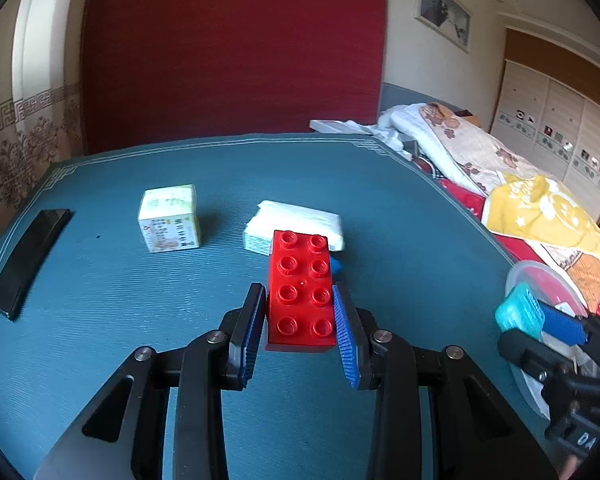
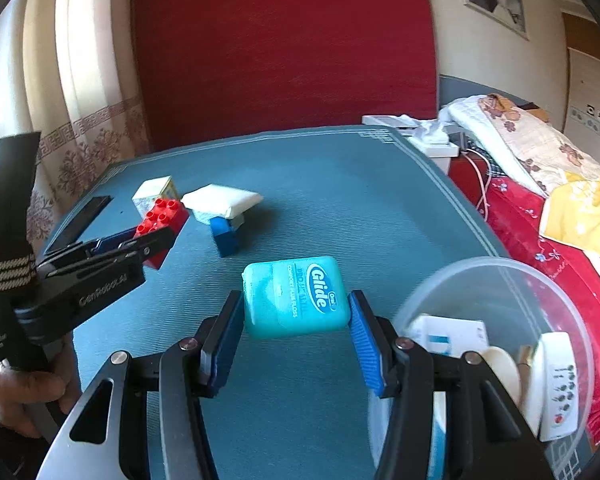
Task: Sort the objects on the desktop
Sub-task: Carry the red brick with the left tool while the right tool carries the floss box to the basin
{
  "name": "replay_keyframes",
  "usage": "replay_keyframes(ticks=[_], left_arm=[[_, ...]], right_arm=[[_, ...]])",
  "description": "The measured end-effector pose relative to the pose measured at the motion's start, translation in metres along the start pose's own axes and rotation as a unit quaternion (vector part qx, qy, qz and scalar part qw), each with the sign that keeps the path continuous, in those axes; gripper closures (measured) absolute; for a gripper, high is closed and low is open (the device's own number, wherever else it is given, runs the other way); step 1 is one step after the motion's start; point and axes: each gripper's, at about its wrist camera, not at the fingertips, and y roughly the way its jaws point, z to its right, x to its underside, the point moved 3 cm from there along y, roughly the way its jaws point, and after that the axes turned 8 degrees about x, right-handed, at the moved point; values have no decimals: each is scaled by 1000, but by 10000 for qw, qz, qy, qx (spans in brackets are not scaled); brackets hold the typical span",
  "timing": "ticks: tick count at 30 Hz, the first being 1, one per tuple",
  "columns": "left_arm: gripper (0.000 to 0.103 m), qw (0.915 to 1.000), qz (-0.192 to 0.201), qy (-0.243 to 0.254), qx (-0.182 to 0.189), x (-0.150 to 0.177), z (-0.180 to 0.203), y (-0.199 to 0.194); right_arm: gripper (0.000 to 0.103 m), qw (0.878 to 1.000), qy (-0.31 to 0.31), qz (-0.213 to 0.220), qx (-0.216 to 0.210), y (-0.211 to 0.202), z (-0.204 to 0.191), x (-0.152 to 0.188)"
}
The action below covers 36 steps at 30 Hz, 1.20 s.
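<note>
Left gripper point(image 1: 300, 312) clamped on red plastic eight-stud building brick point(image 1: 302, 288), held above teal ribbed desk mat point(image 1: 120, 320). Right gripper point(image 2: 296, 320) squeezing teal plastic Glide floss box point(image 2: 296, 298), just left of clear round plastic tub point(image 2: 500, 280) with white bits inside. On mat: small white carton point(image 1: 170, 218), white tissue pack point(image 1: 296, 222), blue brick point(image 2: 224, 234), flat black slab point(image 1: 28, 260).

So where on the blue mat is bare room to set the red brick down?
Bare mat stretches from the tissue pack to the far right corner, and between the blue block and the clear bowl. The far left is crowded: small carton, tissue pack, black case.
</note>
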Motion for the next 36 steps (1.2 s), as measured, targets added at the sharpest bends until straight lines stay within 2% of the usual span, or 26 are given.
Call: replay_keyframes(ticks=[15,30,36], left_arm=[[66,9975,-11,597,389,12,59,-10],[66,9945,-60,860,602,23,108,-19],[66,9932,-56,971,648,24,128,-22]], right_arm=[[46,9986,449,37,294,-16,46,16],[46,9961,557,101,671,-40,95,29],[46,9960,574,29,690,-41,110,36]])
